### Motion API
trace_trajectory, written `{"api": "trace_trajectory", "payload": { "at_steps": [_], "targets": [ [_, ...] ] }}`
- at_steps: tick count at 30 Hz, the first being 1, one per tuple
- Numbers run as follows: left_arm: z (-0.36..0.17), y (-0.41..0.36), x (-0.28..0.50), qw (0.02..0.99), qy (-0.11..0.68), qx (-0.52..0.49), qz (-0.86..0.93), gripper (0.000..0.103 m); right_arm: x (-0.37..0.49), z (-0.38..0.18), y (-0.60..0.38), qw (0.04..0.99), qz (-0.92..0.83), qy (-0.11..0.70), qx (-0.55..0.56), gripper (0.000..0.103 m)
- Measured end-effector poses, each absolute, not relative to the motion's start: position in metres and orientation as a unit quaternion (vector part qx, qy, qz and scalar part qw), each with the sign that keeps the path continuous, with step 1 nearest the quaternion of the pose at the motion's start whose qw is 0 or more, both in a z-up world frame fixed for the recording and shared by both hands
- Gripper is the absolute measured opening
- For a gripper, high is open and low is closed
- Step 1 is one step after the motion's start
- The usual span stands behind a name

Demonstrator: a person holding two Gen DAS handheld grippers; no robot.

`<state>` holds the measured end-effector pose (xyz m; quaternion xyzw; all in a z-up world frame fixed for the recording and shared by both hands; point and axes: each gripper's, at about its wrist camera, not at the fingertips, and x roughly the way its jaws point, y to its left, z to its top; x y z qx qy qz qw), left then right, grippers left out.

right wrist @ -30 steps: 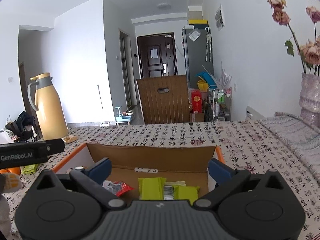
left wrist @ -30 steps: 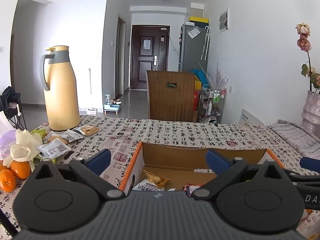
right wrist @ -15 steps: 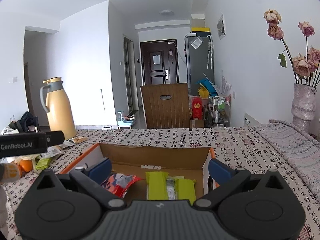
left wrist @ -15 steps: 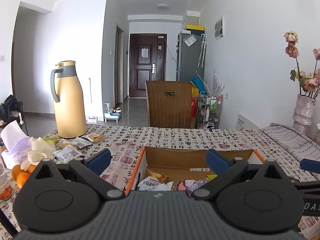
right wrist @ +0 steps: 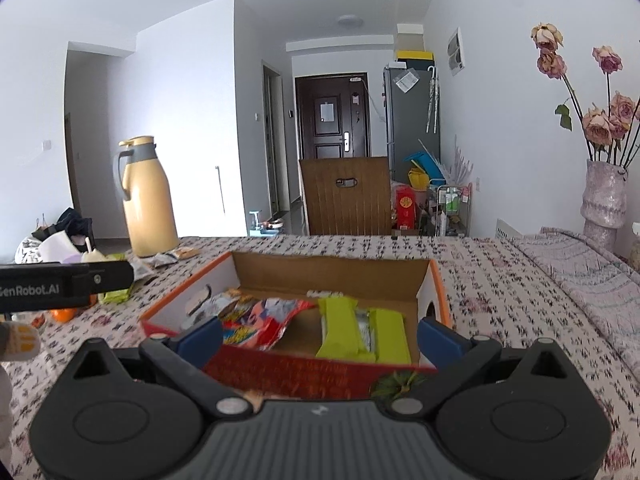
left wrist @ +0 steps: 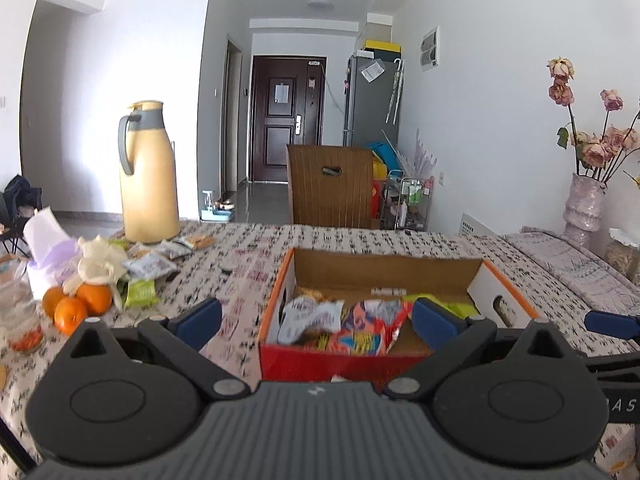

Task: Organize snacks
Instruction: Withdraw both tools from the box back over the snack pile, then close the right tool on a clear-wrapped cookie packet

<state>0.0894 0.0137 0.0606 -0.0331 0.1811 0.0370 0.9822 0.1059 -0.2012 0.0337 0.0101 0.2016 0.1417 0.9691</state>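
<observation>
1. The left gripper (left wrist: 316, 316) is hovering with its fingers spread and nothing between them, in front of the near wall of the cardboard box (left wrist: 384, 268).
2. The right gripper (right wrist: 320, 334) is hovering likewise, fingers released and carrying nothing, just beside the same box.
3. Several snacks are already lying inside the box: a red packet (right wrist: 260, 322) at 9 o'clock and green bars (right wrist: 362, 334) at 3 o'clock.
4. The loose snack packets (left wrist: 150, 268) are lying on the worktop (left wrist: 248, 248) at 10 o'clock, near the oranges (left wrist: 78, 304) and the thermos (left wrist: 148, 172).
5. Judged step: fetching the next packet. It calls for the left gripper travelling toward 10 o'clock.
6. Open room is lying between box and packets; the oranges are crowding the packets.
</observation>
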Motion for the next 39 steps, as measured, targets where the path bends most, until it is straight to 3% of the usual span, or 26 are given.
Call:
{"api": "trace_trajectory", "payload": {
  "at_steps": [21, 31, 39],
  "targets": [
    [-0.018, 0.038, 0.015, 0.964, 0.263, -0.041, 0.011, 0.103, 0.031, -0.022, -0.194, 0.951, 0.151, 0.269, -0.004, 0.103],
    [-0.027, 0.039, 0.002, 0.962, 0.271, -0.042, 0.002, 0.103, 0.011, -0.039, -0.179, 0.943, 0.156, 0.292, -0.016, 0.103],
    [-0.029, 0.046, 0.0, 0.961, 0.273, -0.049, -0.003, 0.103, 0.011, -0.045, -0.156, 0.942, 0.154, 0.295, -0.035, 0.078]
  ]
}}
